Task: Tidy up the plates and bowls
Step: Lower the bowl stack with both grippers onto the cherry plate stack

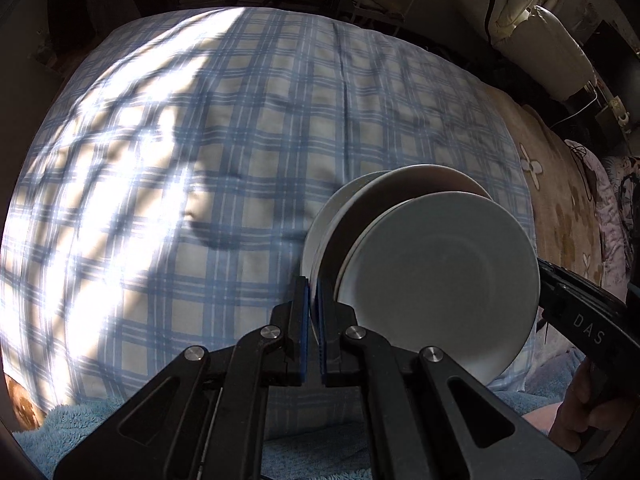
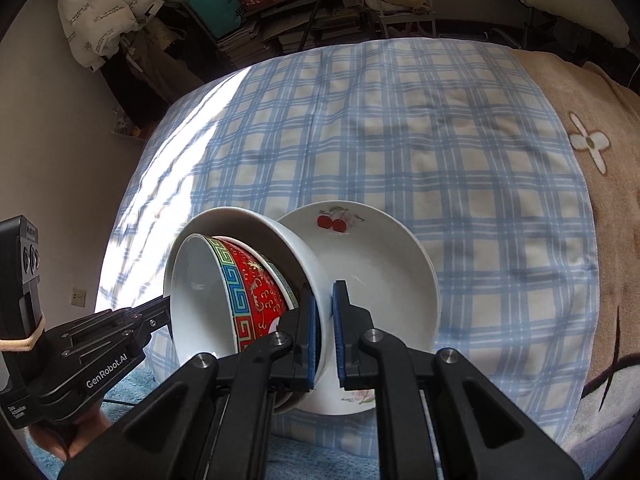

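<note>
Both grippers carry a tilted stack above the checked bedsheet (image 2: 400, 140): left gripper (image 1: 311, 300) clamped shut on the cherry plate (image 2: 380, 272) rim, right gripper (image 2: 324, 308) pinching the white bowl (image 2: 280, 240) holding a red patterned bowl (image 2: 256, 292). Level the stack before lowering.

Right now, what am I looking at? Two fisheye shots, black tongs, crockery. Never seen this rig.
No robot arm: a person holds a two-finger gripper in each hand, each with a fisheye camera looking along its fingers.

Left wrist view: the left gripper is shut on the rim of a white plate, seen from beneath; a smaller plate's underside faces the camera.

Right wrist view: the right gripper is shut on a white bowl that nests a red patterned bowl, over a cherry-printed plate.

It is one stack, lifted and tilted. Below lies only a blue checked cloth.
</note>
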{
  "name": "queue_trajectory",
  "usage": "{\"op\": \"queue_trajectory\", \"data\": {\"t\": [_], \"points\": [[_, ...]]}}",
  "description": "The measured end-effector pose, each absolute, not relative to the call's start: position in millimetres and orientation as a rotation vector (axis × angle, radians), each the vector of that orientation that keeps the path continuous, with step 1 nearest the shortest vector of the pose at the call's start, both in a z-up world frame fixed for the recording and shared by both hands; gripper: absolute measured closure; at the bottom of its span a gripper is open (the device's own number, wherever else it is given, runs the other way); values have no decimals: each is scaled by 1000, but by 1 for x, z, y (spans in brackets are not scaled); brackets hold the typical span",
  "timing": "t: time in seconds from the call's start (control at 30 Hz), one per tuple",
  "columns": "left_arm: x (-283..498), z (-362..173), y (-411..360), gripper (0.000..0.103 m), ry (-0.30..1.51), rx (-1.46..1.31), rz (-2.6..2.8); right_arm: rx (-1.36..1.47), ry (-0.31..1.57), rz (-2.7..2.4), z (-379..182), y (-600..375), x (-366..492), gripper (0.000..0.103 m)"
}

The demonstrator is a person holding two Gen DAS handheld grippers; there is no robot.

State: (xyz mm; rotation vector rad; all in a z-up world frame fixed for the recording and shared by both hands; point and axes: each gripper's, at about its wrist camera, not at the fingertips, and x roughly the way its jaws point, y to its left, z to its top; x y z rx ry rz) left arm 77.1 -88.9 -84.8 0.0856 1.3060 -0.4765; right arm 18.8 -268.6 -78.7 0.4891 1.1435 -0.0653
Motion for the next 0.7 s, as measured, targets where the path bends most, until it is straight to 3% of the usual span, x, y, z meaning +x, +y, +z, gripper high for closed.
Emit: {"op": "queue_trajectory", "data": {"t": [0.33,0.7], "points": [[74,-119,-102,101,1391,96,-466,504,1226,-67,-109,-280,16,90],[75,-120,-106,97,1357,129,-481,514,1269,-61,-117,-284,20,91]]}}
